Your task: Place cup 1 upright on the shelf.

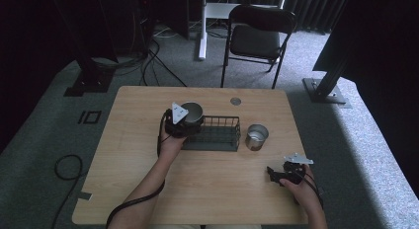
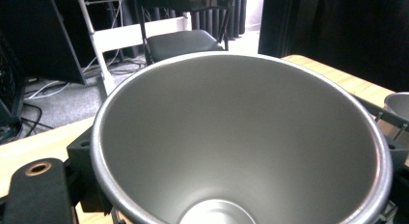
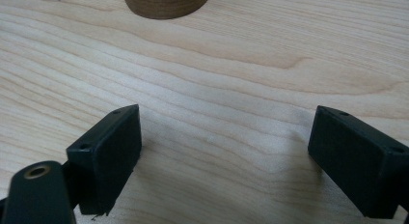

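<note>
While the left tongs (image 1: 184, 121) hold a metal cup (image 1: 192, 112) clamped by its wall at the left end of the black wire basket (image 1: 217, 135), the right tongs (image 1: 277, 174) rest low over the bare counter (image 1: 207, 189) near the person's right hand, spread wide with nothing between them. From the left gripper view the cup (image 2: 241, 142) looks straight into its empty bowl, one black jaw pressed against the outside on the left. A second metal cup (image 1: 257, 136) stands on the counter just beside the basket's right end.

I'd say the cup is being set into, or lifted from, the basket, and I cannot tell whether its base rests on the wire floor. The risk is the grip itself: smooth, tapering metal held by its wall could slip or swing if the hand tilts. The base could also catch on the basket's top rail and drag the light basket along, perhaps knocking the neighbouring cup. Letting go before the cup sits flat might tip it against the wires.
</note>
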### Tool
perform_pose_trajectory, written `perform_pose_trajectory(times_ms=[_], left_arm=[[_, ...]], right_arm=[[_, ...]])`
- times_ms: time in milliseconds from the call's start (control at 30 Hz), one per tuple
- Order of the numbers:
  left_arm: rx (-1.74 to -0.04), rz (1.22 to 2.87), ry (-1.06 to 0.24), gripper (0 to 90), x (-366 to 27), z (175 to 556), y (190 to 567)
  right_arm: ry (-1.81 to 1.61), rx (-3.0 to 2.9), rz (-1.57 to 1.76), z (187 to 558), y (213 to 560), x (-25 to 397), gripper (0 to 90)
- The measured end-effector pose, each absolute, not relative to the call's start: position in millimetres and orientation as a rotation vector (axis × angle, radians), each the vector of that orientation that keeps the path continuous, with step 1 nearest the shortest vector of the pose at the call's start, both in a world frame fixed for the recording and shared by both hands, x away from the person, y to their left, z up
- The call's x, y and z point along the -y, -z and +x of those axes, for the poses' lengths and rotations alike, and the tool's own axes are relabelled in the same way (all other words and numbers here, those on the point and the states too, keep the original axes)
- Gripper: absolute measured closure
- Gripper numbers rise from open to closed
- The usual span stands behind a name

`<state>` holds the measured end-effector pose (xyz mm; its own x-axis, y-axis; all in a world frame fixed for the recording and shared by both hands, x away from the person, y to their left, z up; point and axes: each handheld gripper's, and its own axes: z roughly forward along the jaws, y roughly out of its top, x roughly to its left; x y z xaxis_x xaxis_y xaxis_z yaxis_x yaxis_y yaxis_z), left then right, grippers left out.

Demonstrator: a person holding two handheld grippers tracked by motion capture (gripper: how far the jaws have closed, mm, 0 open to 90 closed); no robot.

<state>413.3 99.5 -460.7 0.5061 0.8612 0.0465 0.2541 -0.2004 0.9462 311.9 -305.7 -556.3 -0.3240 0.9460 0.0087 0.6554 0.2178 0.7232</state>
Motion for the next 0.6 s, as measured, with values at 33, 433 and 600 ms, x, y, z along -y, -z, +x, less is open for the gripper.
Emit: perform_pose_trajectory(times_ms=[33, 433, 600], left_arm=[[-0.954, 1.731, -0.736, 14.3, -99.0, 413.7, 461.9], [-0.956, 1.769, -0.726, 14.3, -94.3, 414.5, 469.8], [-0.951, 1.783, -0.716, 14.2, -91.2, 415.6, 471.4]], right_arm=[[-0.889, -2.060, 1.477, 311.9, 556.3, 305.7, 11.3], [-0.889, -2.060, 1.478, 311.9, 556.3, 305.7, 11.3], [-0.889, -2.060, 1.478, 311.8, 556.3, 305.7, 11.3]])
